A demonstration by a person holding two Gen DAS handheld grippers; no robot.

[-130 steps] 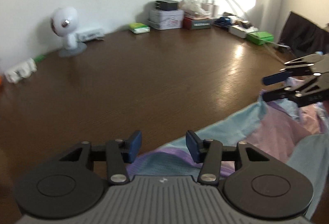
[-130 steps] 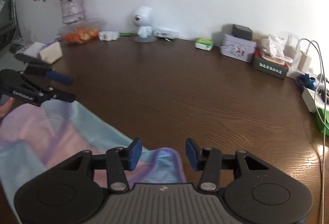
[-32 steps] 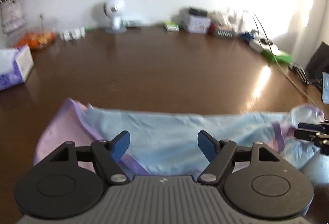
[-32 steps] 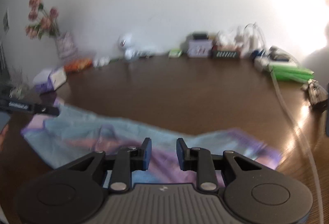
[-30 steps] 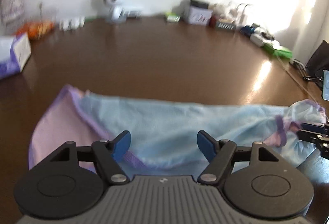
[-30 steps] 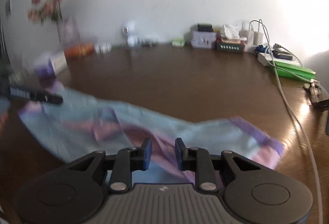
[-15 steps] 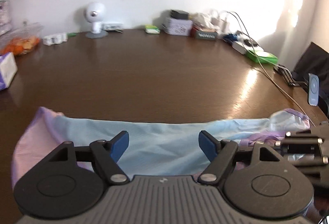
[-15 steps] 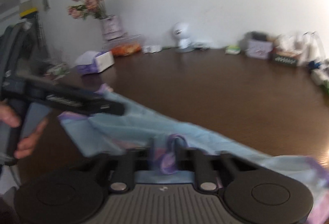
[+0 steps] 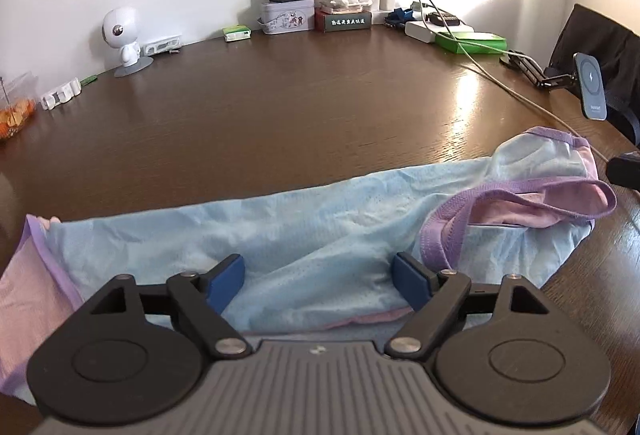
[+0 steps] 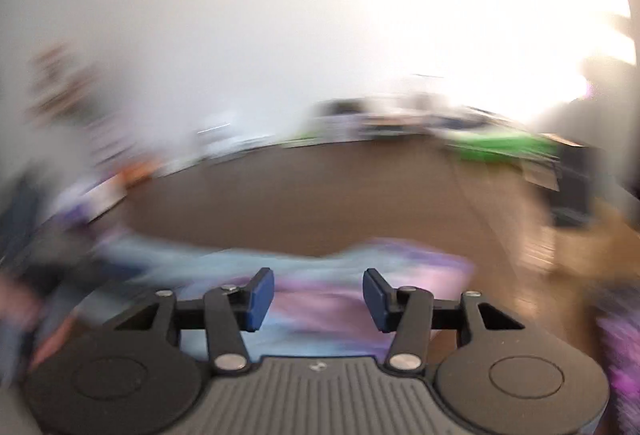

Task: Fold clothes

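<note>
garment (image 9: 304,235) folded once ahead on worktop (image 9: 300,107) | left hand-held gripper (image 9: 318,281) wide, empty | right hand-held gripper (image 10: 318,293) just opened, nothing gripped | more folds left

The garment (image 9: 304,235) is pale blue with pink panels and purple trim. It lies on a dark brown wood-grain counter (image 9: 280,107). Both the left gripper (image 9: 319,285) and right gripper (image 10: 319,295) are black with blue pads.
</note>
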